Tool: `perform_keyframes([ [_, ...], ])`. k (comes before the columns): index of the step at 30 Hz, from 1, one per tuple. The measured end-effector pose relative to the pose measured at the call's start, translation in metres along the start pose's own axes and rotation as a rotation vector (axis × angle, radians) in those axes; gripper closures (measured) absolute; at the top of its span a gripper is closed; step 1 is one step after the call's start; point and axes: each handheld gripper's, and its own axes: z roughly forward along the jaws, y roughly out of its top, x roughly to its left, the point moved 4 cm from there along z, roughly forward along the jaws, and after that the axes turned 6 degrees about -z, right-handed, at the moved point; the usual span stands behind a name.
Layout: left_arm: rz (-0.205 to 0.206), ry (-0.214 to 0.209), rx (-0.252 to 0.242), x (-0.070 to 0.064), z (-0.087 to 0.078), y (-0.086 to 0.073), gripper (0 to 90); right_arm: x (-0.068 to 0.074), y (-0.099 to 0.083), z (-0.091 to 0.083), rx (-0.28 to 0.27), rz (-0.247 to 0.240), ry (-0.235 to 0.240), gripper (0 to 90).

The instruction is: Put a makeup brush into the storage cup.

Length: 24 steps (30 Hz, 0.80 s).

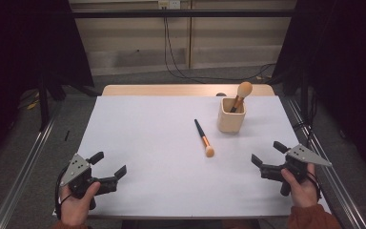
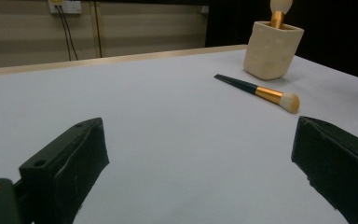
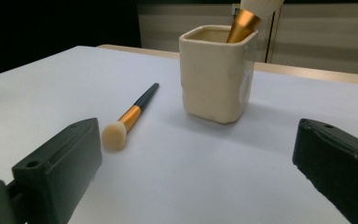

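A makeup brush [image 1: 203, 138] [image 2: 260, 92] [image 3: 129, 117] with a dark handle, gold ferrule and pale bristles lies flat on the white table [image 1: 152, 162], right of centre. A cream square cup [image 1: 231, 115] [image 2: 272, 50] [image 3: 215, 73] stands just behind and to the right of it, with a second brush [image 1: 242, 93] [image 3: 248, 18] upright inside, bristles up. My left gripper [image 1: 108, 164] is held open at the near left, nothing between its jaws. At the near right, my right gripper [image 1: 268, 152] is open too and faces the cup and the lying brush.
A bare wooden strip [image 1: 162, 90] shows along the table's far edge. Metal rails [image 1: 26, 162] run along both sides of the table. Cables [image 1: 171, 57] hang down the back wall, and dark curtains stand at left and right.
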Motion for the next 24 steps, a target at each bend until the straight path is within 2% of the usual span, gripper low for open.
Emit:
perform_keyframes([
  [2,-0.002,0.014,0.000,0.001,-0.001,0.000,3.1,0.002,-0.003,-0.004,0.004,-0.005,0.000,0.6],
  [9,0.010,0.019,-0.002,-0.001,-0.002,-0.001,3.1,0.002,-0.010,-0.016,-0.006,-0.009,0.000,0.6],
  [24,0.020,0.019,0.007,0.000,-0.001,-0.001,3.1,0.002,-0.004,-0.011,-0.015,-0.006,0.020,0.8],
])
